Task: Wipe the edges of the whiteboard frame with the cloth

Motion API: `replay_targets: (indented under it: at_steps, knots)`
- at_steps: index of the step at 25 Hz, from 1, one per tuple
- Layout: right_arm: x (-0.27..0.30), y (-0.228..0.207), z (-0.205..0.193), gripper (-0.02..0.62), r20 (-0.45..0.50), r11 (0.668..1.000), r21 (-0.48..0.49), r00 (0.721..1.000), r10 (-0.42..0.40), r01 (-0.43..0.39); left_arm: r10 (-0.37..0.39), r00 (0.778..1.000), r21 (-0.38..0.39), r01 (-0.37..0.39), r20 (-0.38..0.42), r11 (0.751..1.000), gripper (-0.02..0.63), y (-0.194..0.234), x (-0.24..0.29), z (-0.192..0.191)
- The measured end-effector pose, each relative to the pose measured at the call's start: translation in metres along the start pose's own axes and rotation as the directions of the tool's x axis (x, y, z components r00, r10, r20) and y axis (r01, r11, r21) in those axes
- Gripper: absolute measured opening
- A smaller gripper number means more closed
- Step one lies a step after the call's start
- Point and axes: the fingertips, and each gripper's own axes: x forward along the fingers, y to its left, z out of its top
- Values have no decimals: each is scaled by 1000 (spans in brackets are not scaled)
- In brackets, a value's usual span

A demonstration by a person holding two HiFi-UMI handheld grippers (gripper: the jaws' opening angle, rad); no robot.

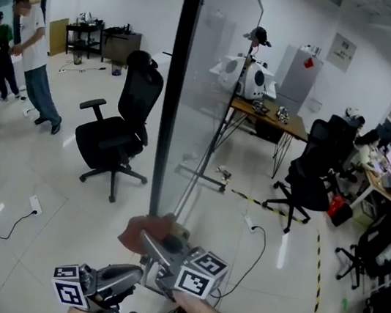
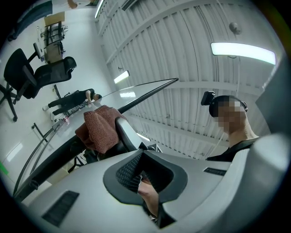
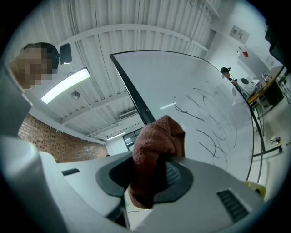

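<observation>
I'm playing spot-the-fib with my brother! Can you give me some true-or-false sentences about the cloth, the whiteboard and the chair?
1. The right gripper has its jaws closed on a reddish-brown terry cloth. True.
2. The left gripper holds a cloth too. False: there is nothing between its jaws.
3. The white whiteboard has dark pen scribbles on it. True.
4. The whiteboard's frame is white. False: it is a black frame.
5. Someone is sitting in the black office chair beside the board. False: the chair is empty.
</observation>
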Motion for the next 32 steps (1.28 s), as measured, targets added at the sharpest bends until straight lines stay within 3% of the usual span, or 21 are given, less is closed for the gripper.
replay_targets:
  at_steps: [6,15,21,32]
  knots:
    - [0,9,10,109,-50,988,-153,999,-11,3,-14,1000,37,15,-14,999,-12,-11,14,9]
    - [6,32,53,109,24,994,-82,997,75,-73,-38,999,68,39,-22,997,-12,-27,27,24]
    - [6,45,78,109,37,984,-147,994,103,-97,-40,999,79,42,-27,996,-12,-29,31,23]
    - [12,65,120,109,86,977,-128,979,184,-172,-43,999,76,43,8,996,-12,-38,35,39]
